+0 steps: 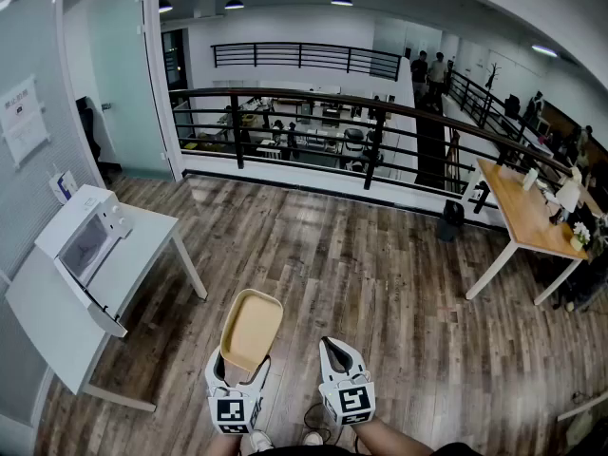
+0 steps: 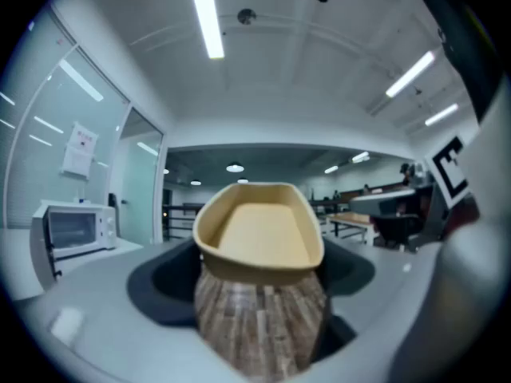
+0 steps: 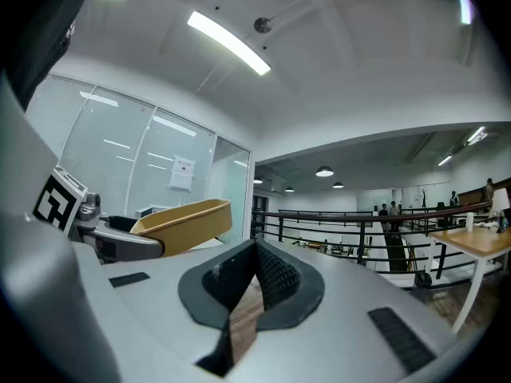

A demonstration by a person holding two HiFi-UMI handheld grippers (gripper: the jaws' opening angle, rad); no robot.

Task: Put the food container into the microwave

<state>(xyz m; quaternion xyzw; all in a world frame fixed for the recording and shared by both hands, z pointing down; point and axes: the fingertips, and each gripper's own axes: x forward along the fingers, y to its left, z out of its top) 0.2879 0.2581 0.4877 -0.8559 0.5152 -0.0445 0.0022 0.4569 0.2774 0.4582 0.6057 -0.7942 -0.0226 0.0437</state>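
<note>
Left gripper (image 1: pixel 239 367) clamps shallow, tan, round-cornered food container (image 1: pixel 252 328); right gripper (image 1: pixel 330 346) closed, empty; wall notice (image 1: pixel 21 117), ten o'clock, seemingly illegible.

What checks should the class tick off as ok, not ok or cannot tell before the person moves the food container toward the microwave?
1. Left gripper grips the food container: ok.
2. Container open side up: ok.
3. Right gripper free for the door, jaws together on nothing: ok.
4. Microwave door open: not ok, it looks shut.
5. Microwave within reach: not ok, it stands on the white table, off to the person's left.
6. Space free inside the microwave: cannot tell.
</note>
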